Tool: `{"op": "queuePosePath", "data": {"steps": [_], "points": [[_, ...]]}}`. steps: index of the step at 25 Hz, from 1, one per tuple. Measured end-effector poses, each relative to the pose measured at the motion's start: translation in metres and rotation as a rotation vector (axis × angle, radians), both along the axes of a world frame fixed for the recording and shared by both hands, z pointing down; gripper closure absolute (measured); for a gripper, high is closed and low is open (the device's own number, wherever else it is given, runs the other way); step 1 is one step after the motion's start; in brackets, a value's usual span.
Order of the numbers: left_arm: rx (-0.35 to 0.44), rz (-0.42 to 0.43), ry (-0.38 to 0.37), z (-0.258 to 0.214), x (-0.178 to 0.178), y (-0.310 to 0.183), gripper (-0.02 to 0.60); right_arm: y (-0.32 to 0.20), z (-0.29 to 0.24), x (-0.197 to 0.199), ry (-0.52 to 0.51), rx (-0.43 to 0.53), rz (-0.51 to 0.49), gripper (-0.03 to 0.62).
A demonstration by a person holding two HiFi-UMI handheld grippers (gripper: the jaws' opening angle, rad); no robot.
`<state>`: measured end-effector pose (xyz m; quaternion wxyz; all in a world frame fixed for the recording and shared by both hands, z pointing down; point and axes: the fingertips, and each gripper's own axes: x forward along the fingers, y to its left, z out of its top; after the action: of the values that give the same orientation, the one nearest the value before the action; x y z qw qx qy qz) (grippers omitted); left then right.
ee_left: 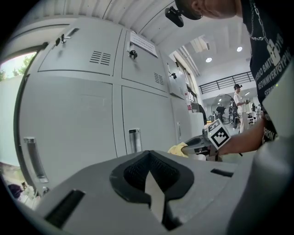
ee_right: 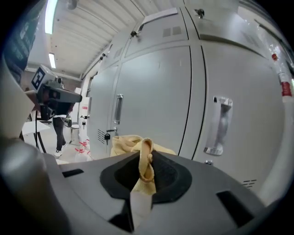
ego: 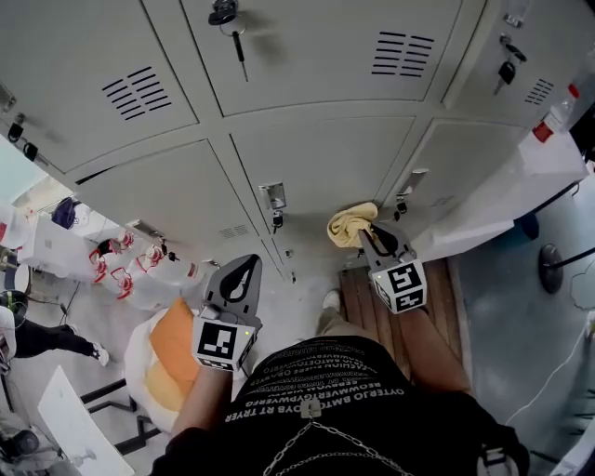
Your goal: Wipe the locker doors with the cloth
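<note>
Yellow crumpled cloth (ego: 350,226) is pinched in the right gripper (ego: 376,240). The jaws are clamped tight on a twisted fold of it and the rest of the rag bunches out past the tips, which the right gripper view shows pretty clearly. It's low down in front of the pale grey metal locker doors (ego: 316,158), right by the lower middle door, between the two silver recessed handles (ego: 273,197). Honestly can't tell if the rag is actually pressed onto the metal or just floating a hair off it; none of the angles settle that.

Left gripper (ego: 244,275) is just hanging out off to the side, jaws closed together with nothing in them. It's aimed at the lower doors and not touching them as far as I can see.

As for progress, tough call. The doors look uniformly matte grey, with no wet streaks and no clean/dirty line, so I can't say which panels are done. My guess is the lower middle door is the one in hand. The upper row with the keys (ego: 225,17) dangling from the locks, plus the doors out to either side, would all want a pass too. I'd call it partway at best.
</note>
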<state>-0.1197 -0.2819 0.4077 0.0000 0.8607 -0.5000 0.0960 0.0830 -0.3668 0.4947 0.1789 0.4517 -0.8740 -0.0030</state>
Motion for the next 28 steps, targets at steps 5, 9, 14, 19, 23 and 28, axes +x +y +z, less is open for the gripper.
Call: {"op": "queuePosePath", "data": {"steps": [5, 9, 14, 19, 23, 28], "points": [[0.030, -0.006, 0.029, -0.012, -0.011, 0.029, 0.577, 0.044, -0.063, -0.012, -0.058, 0.089, -0.029, 0.545], [0.067, 0.002, 0.022, -0.026, -0.015, 0.052, 0.577, 0.083, -0.115, -0.021, -0.115, 0.157, -0.068, 0.546], [0.061, 0.024, 0.029, -0.027, -0.013, 0.074, 0.577, 0.127, -0.139, -0.020, -0.135, 0.184, -0.066, 0.546], [0.060, 0.040, 0.087, -0.032, -0.002, 0.086, 0.577, 0.146, -0.127, -0.004, -0.129, 0.151, -0.047, 0.546], [0.062, 0.056, 0.072, -0.034, 0.015, 0.090, 0.577, 0.148, -0.122, 0.017, -0.143, 0.134, -0.010, 0.546], [0.019, 0.091, 0.035, -0.023, 0.060, 0.089, 0.577, 0.154, -0.125, 0.042, -0.173, 0.128, -0.009, 0.546]]}}
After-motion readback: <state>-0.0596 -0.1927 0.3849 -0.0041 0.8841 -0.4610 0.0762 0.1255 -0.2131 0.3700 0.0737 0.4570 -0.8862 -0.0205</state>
